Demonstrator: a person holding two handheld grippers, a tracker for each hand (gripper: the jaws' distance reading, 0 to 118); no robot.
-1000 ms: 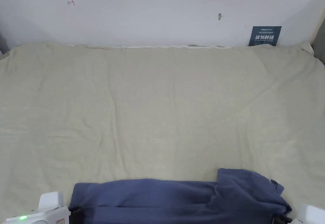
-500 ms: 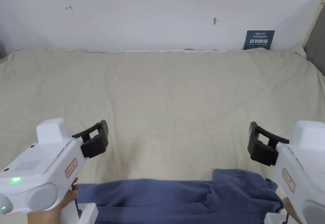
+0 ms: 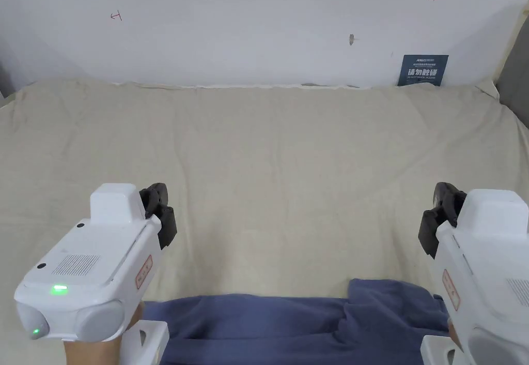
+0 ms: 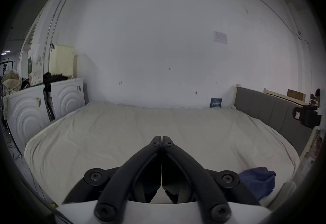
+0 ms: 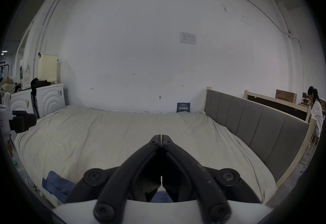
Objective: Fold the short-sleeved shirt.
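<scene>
Both hand-held grippers, left [image 3: 164, 211] and right [image 3: 436, 221], have been raised, jaws pressed together, empty. Crumpled blue cotton shirt [image 3: 310, 322] is bunched at the beige-sheeted bed's [image 3: 284, 164] near edge; hem could be missed.

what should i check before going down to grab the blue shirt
1. Left gripper empty, jaws together: ok.
2. Right gripper empty, jaws together: ok.
3. Jaws opened for a grasp: not ok.
4. Blue shirt spread flat: not ok, bunched at the near edge of the bed.
5. Both grippers above the bed, off the shirt: ok.
6. Collar and sleeves located: cannot tell.
</scene>
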